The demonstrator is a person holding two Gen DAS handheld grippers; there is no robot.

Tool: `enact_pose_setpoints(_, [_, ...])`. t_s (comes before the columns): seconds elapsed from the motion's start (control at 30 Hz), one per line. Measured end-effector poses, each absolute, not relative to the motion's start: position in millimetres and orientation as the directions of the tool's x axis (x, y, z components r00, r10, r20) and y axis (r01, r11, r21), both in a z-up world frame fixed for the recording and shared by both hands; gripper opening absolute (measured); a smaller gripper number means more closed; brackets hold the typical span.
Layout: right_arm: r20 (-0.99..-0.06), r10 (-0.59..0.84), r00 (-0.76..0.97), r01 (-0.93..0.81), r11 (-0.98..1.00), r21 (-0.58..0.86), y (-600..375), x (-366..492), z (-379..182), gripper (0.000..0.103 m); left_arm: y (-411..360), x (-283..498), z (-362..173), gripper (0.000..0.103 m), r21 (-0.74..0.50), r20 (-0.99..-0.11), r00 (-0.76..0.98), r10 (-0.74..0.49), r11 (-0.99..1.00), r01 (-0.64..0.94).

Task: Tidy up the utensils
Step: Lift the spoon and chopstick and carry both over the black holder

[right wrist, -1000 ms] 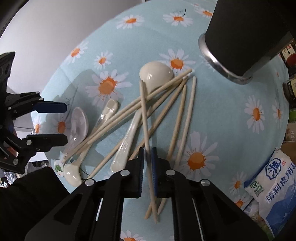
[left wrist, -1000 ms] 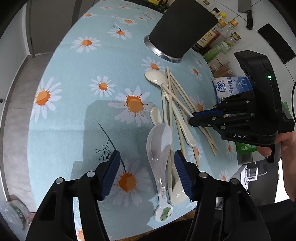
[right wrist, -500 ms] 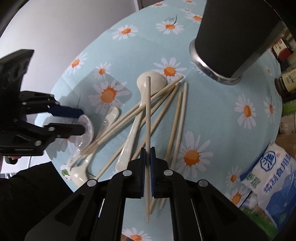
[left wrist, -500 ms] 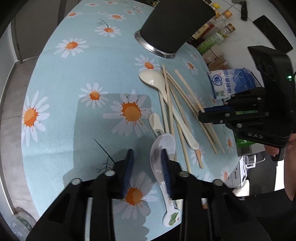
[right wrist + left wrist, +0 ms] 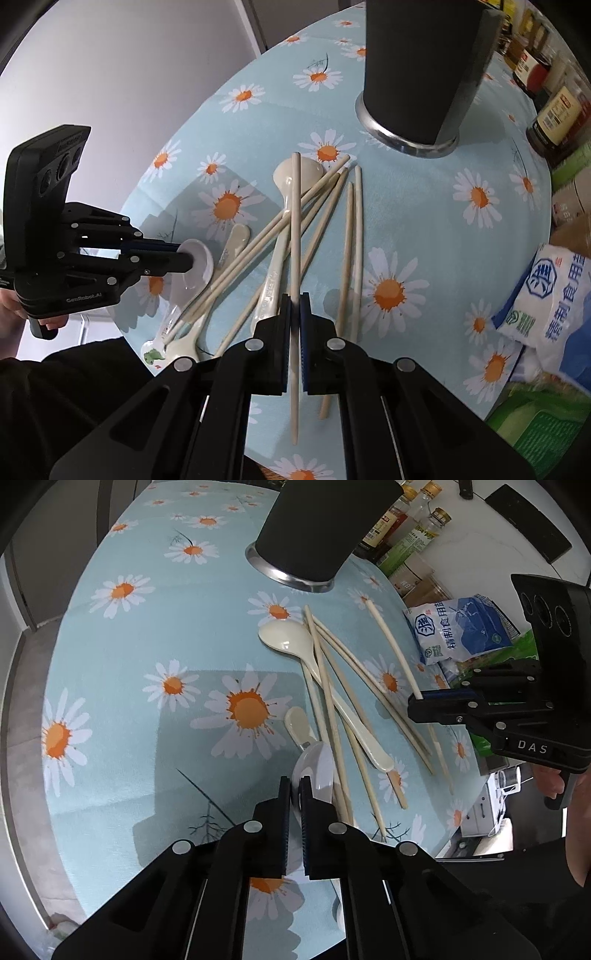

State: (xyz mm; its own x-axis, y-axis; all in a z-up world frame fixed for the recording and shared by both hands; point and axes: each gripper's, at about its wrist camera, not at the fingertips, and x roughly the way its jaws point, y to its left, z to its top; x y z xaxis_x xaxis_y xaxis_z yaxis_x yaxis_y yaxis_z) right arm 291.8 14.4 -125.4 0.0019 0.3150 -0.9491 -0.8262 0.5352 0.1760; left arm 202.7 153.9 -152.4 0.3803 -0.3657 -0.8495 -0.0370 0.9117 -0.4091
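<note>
The chopstick (image 5: 295, 229) held in the right gripper (image 5: 294, 306) ran lengthwise straight away from the claw, its far tip over the bowl of the cream spoon (image 5: 291, 177) and its near end sticking out below the fingers; the pads were clamped on its lower half. It sat lifted above the loose pile of chopsticks (image 5: 325, 199), which lay fanned on the daisy tablecloth (image 5: 424, 206) with their far ends aimed toward the black utensil holder (image 5: 417, 70) at the far side. To the left, the left gripper (image 5: 294, 786) had pinched together on the rim of the white spoon (image 5: 316, 771), whose bowl faced up and whose handle ran toward the near table edge, ending in a small green figure (image 5: 153, 356). From the left wrist view that handle was hidden behind the fingers. A smaller spoon (image 5: 298, 722) lay just beyond it, partly covered. The holder's top was cut off in both views. A salt bag (image 5: 461, 627) and bottles (image 5: 413, 528) crowded the right edge.
</note>
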Motion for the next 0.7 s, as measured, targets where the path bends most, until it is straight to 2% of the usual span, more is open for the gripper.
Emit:
enact_pose_setpoints(0.4, [-0.890, 0.456, 0.001, -0.771, 0.567, 0.289, -9, 297, -108, 0.006, 163, 212, -117, 0.004, -0.358, -0.830, 0.463, -0.310, 0.934, -0.016])
enact_pose_setpoints(0.53, [-0.843, 0.537, 0.037, -0.755, 0.567, 0.328, -11, 305, -90, 0.006, 169, 220, -95, 0.004, -0.343, -0.803, 0.521, -0.291, 0.939, -0.004])
enact_pose_setpoints(0.7, [-0.748, 0.660, 0.070, -0.688, 0.575, 0.443, -17, 325, -74, 0.006, 173, 237, -74, 0.004, -0.333, -0.770, 0.577, -0.273, 0.943, 0.001])
